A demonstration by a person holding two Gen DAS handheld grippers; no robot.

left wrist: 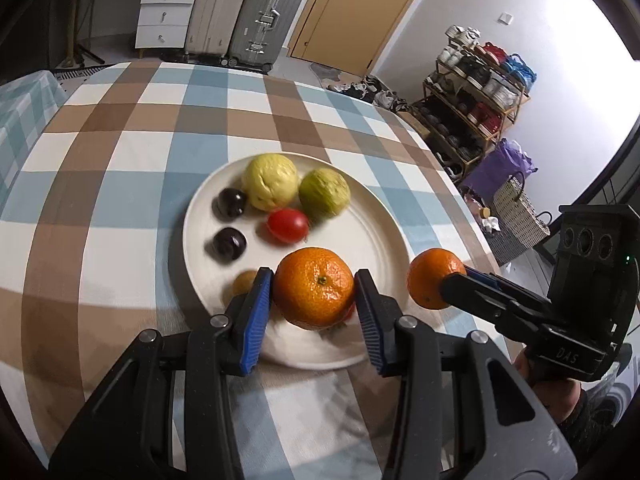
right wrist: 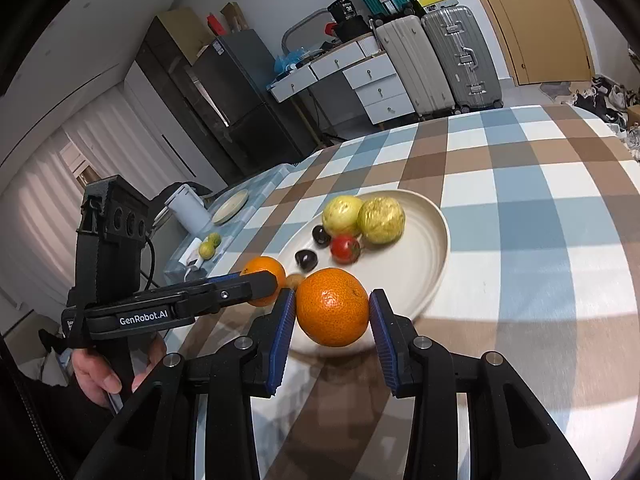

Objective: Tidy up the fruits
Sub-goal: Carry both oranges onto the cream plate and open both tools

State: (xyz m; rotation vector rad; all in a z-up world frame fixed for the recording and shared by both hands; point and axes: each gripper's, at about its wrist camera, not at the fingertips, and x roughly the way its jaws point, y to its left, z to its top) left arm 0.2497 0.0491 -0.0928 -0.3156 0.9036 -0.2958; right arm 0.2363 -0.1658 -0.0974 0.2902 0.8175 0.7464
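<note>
A white plate [left wrist: 372,232] on the checked tablecloth holds two yellow-green guavas [left wrist: 272,181], a red tomato [left wrist: 288,225], two dark plums [left wrist: 229,242] and a small brown fruit [left wrist: 245,282]. My left gripper [left wrist: 314,304] is shut on an orange mandarin [left wrist: 314,286] above the plate's near edge. My right gripper [right wrist: 332,320] is shut on a second mandarin [right wrist: 333,306] above the plate's near rim [right wrist: 436,256]. In the left wrist view the right gripper's mandarin [left wrist: 434,278] shows at the plate's right. In the right wrist view the left gripper's mandarin [right wrist: 264,272] shows to the left.
The round table [left wrist: 120,152] carries a blue, brown and white checked cloth. Suitcases [left wrist: 266,16], white drawers [left wrist: 166,12] and a door stand beyond it. A shoe rack [left wrist: 476,96] and bags stand to the right. A side table with a kettle [right wrist: 188,210] and small fruits is at the left.
</note>
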